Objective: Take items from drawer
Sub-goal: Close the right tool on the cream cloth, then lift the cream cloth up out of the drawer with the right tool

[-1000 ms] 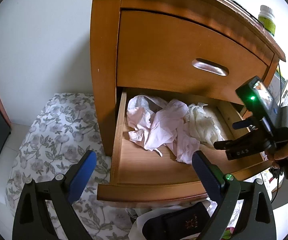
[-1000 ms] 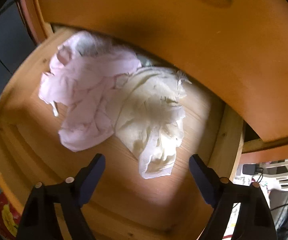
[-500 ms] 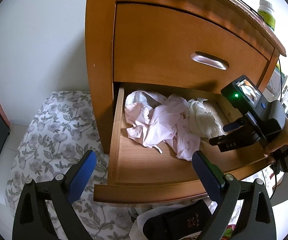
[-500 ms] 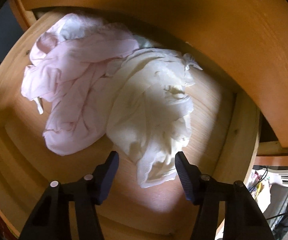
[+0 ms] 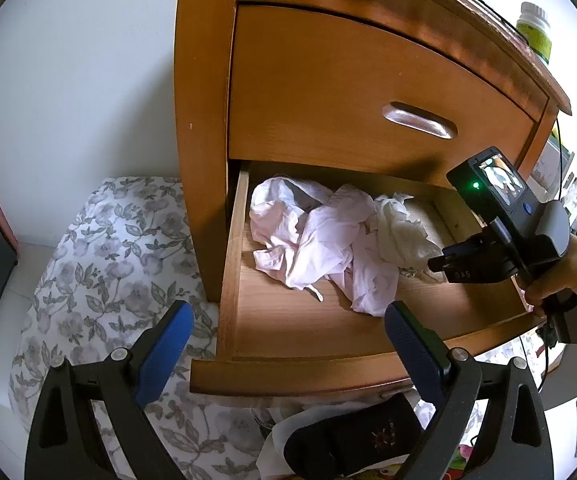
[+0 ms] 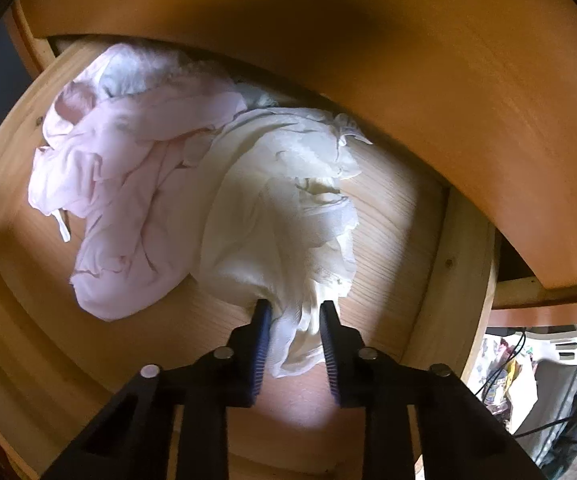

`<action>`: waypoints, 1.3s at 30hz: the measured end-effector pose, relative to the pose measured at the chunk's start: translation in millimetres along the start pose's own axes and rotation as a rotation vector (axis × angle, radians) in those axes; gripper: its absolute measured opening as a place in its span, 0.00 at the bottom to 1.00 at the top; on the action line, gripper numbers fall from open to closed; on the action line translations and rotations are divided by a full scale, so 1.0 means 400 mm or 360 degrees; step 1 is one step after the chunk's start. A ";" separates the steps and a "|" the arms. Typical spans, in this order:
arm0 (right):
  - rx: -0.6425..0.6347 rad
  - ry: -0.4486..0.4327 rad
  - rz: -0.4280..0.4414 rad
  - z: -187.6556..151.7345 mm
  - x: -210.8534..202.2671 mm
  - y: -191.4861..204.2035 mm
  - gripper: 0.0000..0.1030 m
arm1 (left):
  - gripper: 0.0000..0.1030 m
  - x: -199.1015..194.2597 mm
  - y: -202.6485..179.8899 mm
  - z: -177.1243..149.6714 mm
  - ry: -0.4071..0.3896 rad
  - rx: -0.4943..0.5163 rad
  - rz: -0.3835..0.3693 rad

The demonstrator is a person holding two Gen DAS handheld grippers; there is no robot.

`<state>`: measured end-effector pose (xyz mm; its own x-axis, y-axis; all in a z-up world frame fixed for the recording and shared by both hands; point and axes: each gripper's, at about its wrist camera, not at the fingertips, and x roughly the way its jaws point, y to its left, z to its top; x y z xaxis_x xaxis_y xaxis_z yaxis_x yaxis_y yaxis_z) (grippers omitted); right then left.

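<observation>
The bottom drawer (image 5: pixel 328 344) of a brown wooden cabinet (image 5: pixel 204 120) is pulled out. Two crumpled cloths lie inside it, touching each other. The pink cloth (image 5: pixel 320 236) is on the left and the white cloth (image 6: pixel 284 200) is on the right. The right tool (image 6: pixel 294 332) reaches down into the drawer, and its two fingers (image 6: pixel 260 336) are pressed onto the near end of the white cloth, pinching a fold of it between them. In the left wrist view a hand (image 5: pixel 560 272) holds this tool (image 5: pixel 440 264) by its grip at the right side of the drawer. The left tool (image 5: pixel 284 340) hangs in front of the drawer with its blue fingers (image 5: pixel 168 344) spread wide apart and nothing between them. The top drawer (image 5: pixel 368 92) is shut. A bottle (image 5: pixel 534 32) with a white cap stands on top of the cabinet at the far right. A flowery sheet (image 5: pixel 100 264) lies to the left of the cabinet. A dark cloth thing (image 5: pixel 352 436) lies below the drawer front.
</observation>
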<state>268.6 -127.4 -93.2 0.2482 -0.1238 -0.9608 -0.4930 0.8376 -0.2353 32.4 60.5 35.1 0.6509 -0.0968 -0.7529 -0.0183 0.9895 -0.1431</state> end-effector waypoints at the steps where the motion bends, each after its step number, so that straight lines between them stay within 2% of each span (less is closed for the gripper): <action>1: -0.0009 -0.0003 -0.0003 -0.005 -0.011 0.008 0.21 | 0.94 -0.001 0.000 -0.001 0.0002 -0.0003 0.0002; 3: -0.0036 -0.0003 -0.0006 -0.009 -0.012 0.017 0.12 | 0.94 -0.004 0.000 -0.003 0.0008 -0.0008 -0.0001; 5: -0.0050 -0.0012 -0.0013 -0.012 -0.010 0.023 0.09 | 0.94 -0.006 0.000 -0.004 0.0015 -0.0012 -0.0003; 14: -0.0020 -0.0119 -0.0091 -0.043 -0.079 0.030 0.02 | 0.94 -0.015 0.002 -0.006 0.0024 -0.0025 0.0007; 28: 0.0050 -0.0401 -0.0250 -0.114 -0.273 0.011 0.02 | 0.94 -0.058 -0.008 -0.014 0.0013 -0.0032 0.0014; 39: 0.0083 -0.0649 -0.0376 -0.170 -0.444 0.011 0.02 | 0.94 -0.106 -0.022 -0.030 0.0032 -0.0062 -0.0032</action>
<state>165.8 -138.0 66.4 0.6610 -0.1041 -0.7432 -0.3434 0.8386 -0.4229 -4.1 54.6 60.7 0.6360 -0.1191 -0.7624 -0.0354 0.9825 -0.1830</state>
